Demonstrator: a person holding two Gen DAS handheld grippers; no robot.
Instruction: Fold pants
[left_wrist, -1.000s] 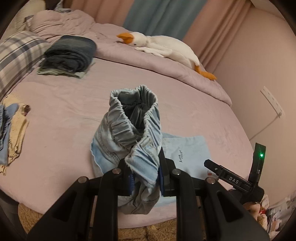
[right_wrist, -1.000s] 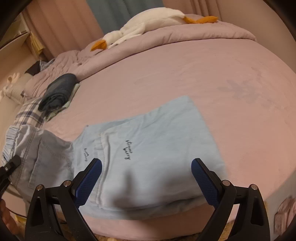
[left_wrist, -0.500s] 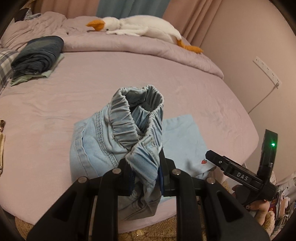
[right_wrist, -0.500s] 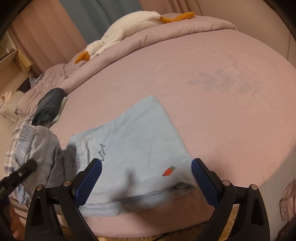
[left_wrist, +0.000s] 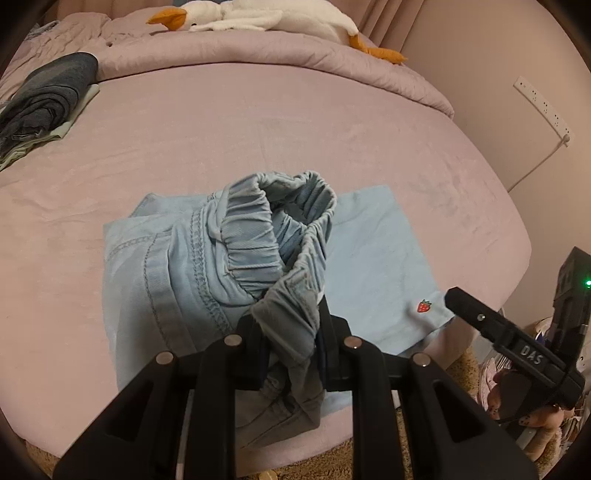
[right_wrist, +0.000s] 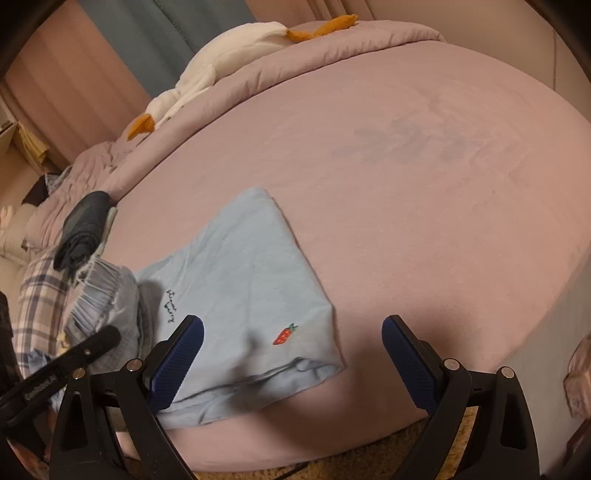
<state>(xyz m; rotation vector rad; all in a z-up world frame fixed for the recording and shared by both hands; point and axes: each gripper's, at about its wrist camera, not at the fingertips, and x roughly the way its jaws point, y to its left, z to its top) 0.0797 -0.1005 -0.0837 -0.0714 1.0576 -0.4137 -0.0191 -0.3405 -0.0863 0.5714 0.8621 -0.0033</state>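
Light blue denim pants (left_wrist: 373, 266) lie partly folded on the pink bed, near its front edge, with a small strawberry patch (left_wrist: 424, 305) at the right corner. My left gripper (left_wrist: 290, 343) is shut on the elastic waistband (left_wrist: 273, 236) and holds it raised over the folded part. In the right wrist view the pants (right_wrist: 240, 266) lie flat and the raised waistband (right_wrist: 99, 295) shows at the left. My right gripper (right_wrist: 291, 362) is open and empty above the pants' front right corner; it also shows in the left wrist view (left_wrist: 517, 347).
A folded stack of dark jeans (left_wrist: 48, 96) sits at the back left of the bed (left_wrist: 258, 122). A white plush goose (left_wrist: 266, 18) lies on the rolled duvet at the back. A plaid pillow (right_wrist: 40, 295) is at the left. The wall with a power strip (left_wrist: 543, 107) is on the right.
My left gripper has carried the waistband to the right over the lower pants, so more denim lies folded on the bed. My right gripper has stayed open and shifted right along the front edge.
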